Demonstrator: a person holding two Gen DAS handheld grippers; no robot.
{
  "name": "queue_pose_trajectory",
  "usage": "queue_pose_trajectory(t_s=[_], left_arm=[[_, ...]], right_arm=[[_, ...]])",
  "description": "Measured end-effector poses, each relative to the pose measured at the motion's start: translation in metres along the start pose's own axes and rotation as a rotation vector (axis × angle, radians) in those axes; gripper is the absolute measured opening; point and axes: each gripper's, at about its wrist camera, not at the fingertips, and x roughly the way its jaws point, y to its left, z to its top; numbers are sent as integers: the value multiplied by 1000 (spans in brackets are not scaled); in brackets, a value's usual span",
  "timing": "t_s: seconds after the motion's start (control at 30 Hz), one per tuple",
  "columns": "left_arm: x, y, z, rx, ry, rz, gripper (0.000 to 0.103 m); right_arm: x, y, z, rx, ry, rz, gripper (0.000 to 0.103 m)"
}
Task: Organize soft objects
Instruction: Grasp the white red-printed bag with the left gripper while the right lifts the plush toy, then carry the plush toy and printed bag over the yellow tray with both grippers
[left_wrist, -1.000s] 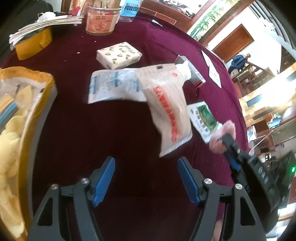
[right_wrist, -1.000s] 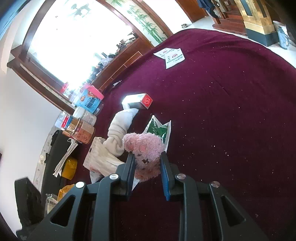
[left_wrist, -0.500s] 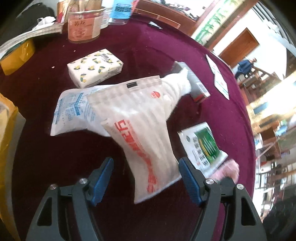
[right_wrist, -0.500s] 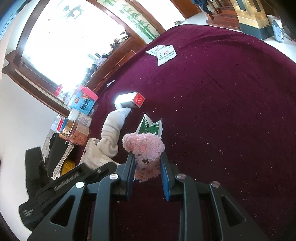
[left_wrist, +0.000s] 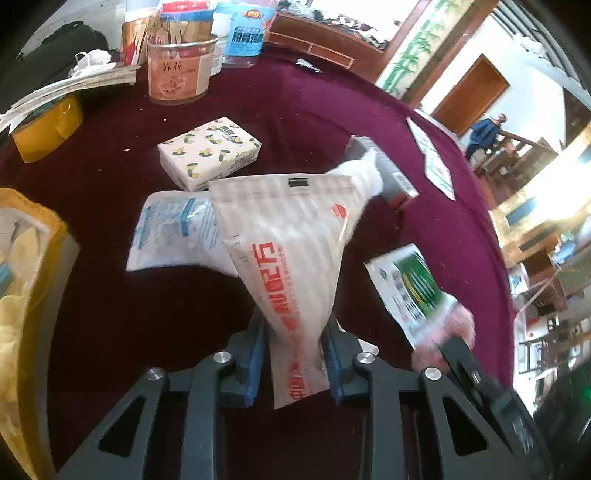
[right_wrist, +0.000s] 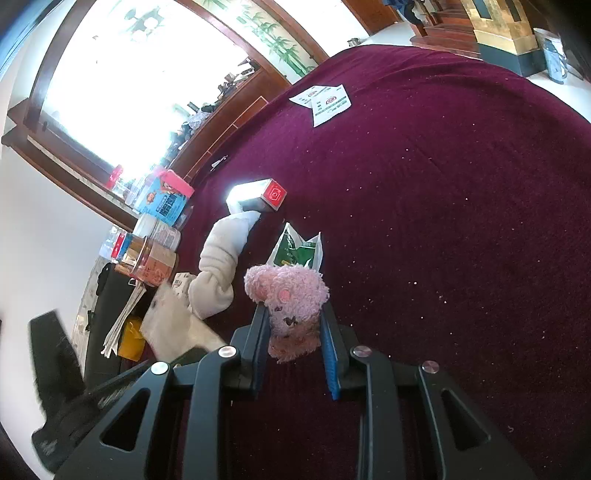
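My left gripper (left_wrist: 293, 354) is shut on the near end of a white striped pouch with red lettering (left_wrist: 291, 243). The pouch lies over a blue-and-white soft pack (left_wrist: 173, 229) on the maroon tablecloth (left_wrist: 303, 110). A white sock (left_wrist: 364, 173) lies behind the pouch; it also shows in the right wrist view (right_wrist: 219, 269). My right gripper (right_wrist: 293, 343) is shut on a pink plush toy (right_wrist: 288, 295) just above the cloth. That toy shows blurred at the lower right of the left wrist view (left_wrist: 443, 332). A patterned tissue pack (left_wrist: 208, 151) lies further back.
A green-and-white sachet (left_wrist: 410, 288) lies right of the pouch. A yellow container (left_wrist: 29, 295) stands at the left edge. A grey box with a red end (right_wrist: 258, 194), jars (left_wrist: 179, 70), papers (left_wrist: 70, 85) and cards (right_wrist: 325, 101) sit around the table.
My left gripper moved forward over the striped pouch and closed on its near end. My right gripper kept its hold on the pink plush toy and barely moved.
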Motion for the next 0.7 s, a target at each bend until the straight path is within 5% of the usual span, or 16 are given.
queue_pose_trajectory(t_s=[0.47, 0.7], left_arm=[[-29, -9, -37, 102, 33, -37, 19], [-12, -9, -45, 124, 84, -14, 23]], right_arm=[[1, 1, -1, -5, 7, 0, 25], [2, 1, -2, -8, 14, 1, 25]])
